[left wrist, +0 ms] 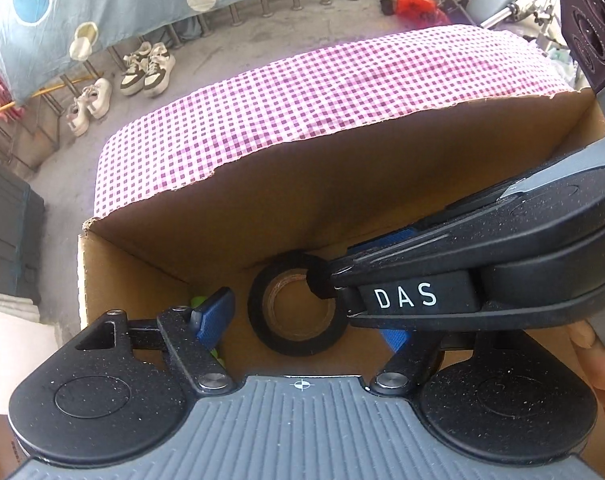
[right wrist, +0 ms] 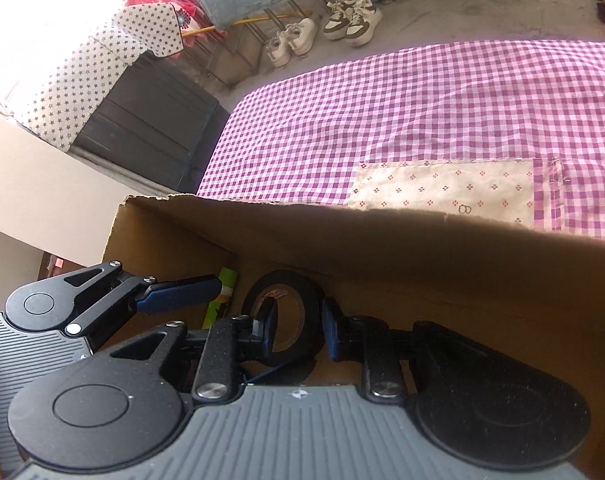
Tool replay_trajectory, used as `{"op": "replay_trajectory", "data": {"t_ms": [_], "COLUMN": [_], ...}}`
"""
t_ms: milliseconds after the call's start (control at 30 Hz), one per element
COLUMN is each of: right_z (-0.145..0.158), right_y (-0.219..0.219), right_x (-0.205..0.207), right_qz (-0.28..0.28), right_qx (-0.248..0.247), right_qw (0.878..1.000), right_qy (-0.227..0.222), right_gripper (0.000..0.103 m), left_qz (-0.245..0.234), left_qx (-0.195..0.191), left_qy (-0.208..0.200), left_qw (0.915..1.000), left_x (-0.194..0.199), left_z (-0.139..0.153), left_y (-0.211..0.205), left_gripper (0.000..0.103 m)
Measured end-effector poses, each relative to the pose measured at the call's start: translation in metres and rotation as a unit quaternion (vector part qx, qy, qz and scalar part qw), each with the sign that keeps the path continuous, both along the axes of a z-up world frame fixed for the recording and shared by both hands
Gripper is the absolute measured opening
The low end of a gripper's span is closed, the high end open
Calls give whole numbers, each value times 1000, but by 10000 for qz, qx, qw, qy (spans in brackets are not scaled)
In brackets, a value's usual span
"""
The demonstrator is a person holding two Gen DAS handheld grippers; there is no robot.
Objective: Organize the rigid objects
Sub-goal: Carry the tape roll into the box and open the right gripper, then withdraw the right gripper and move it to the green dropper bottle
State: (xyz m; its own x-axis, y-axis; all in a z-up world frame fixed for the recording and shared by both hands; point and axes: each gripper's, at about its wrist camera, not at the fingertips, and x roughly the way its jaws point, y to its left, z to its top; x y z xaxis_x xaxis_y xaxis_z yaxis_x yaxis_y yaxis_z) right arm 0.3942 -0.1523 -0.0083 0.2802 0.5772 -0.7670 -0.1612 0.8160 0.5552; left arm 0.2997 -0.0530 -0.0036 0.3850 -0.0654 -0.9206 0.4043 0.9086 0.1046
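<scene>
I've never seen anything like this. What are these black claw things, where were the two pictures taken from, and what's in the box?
They are hand-held grippers, one in each of a person's hands. Each carries a wide-angle camera looking along its fingers, so there is one picture per gripper. A cardboard box stands on a checked cloth. Inside lie a black tape roll and a green item. The right gripper straddles the roll's wall, seemingly loose; the left gripper is open, empty.
</scene>
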Motion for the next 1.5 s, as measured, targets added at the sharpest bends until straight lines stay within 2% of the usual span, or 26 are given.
{"op": "replay_trajectory", "data": {"t_ms": [133, 267, 333, 400, 500, 567, 633, 667, 733, 767, 800, 867, 933, 1100, 1233, 1333, 1500], "right_z": [32, 85, 110, 140, 179, 203, 222, 229, 238, 240, 239, 231, 215, 157, 113, 91, 77], "right_y": [-15, -33, -42, -51, -62, -70, -78, -80, -83, -84, -84, -83, -82, -75, -67, -63, -54], "right_x": [-17, -56, -77, -105, -145, -174, -204, -217, -247, -260, -272, -300, -323, -364, -383, -392, -394], "right_qz": [-144, -252, -279, -298, -301, -296, -376, -382, -448, -487, -506, -641, -811, -1319, -1799, -1927, -1898], "right_qx": [236, 392, 486, 540, 511, 577, 600, 578, 458, 354, 244, -48, -371, -1190, -1874, -2259, -2724], "right_qw": [9990, 9936, 9894, 9821, 9694, 9586, 9469, 9413, 9312, 9272, 9233, 9155, 9144, 9177, 9115, 9046, 8911], "right_qy": [-345, -1025, -1337, -1779, -2383, -2774, -3135, -3303, -3588, -3696, -3799, -3973, -3950, -3554, -3189, -3058, -3096], "right_gripper": [27, 28, 42, 52, 53, 61, 74, 77, 90, 97, 103, 103, 103, 103, 103, 103, 103], "left_qz": [-42, -179, -245, -373, -463, -540, -589, -604, -613, -627, -656, -671, -568, -318, -142, -140, -221], "left_qx": [-207, -422, -493, -596, -821, -1009, -1226, -1329, -1506, -1549, -1579, -1674, -1774, -2228, -2328, -2307, -2702], "left_qy": [-179, -601, -936, -1349, -1744, -1912, -2018, -2036, -2015, -1978, -1948, -1912, -1890, -1519, -1306, -1124, -925], "left_qw": [9996, 9971, 9941, 9884, 9802, 9749, 9699, 9681, 9659, 9659, 9658, 9648, 9641, 9624, 9636, 9664, 9581], "left_x": [-19, -46, -63, -85, -104, -111, -124, -130, -145, -151, -158, -177, -190, -220, -229, -235, -240], "left_z": [26, 63, 82, 105, 130, 141, 148, 151, 153, 151, 150, 142, 131, 91, 65, 44, 18], "left_y": [0, 4, 6, 8, 15, 23, 28, 31, 35, 36, 38, 44, 49, 57, 57, 57, 61], "left_gripper": [76, 76, 77, 80, 82, 82, 83, 87, 96, 101, 101, 101, 102, 102, 102, 102, 102]}}
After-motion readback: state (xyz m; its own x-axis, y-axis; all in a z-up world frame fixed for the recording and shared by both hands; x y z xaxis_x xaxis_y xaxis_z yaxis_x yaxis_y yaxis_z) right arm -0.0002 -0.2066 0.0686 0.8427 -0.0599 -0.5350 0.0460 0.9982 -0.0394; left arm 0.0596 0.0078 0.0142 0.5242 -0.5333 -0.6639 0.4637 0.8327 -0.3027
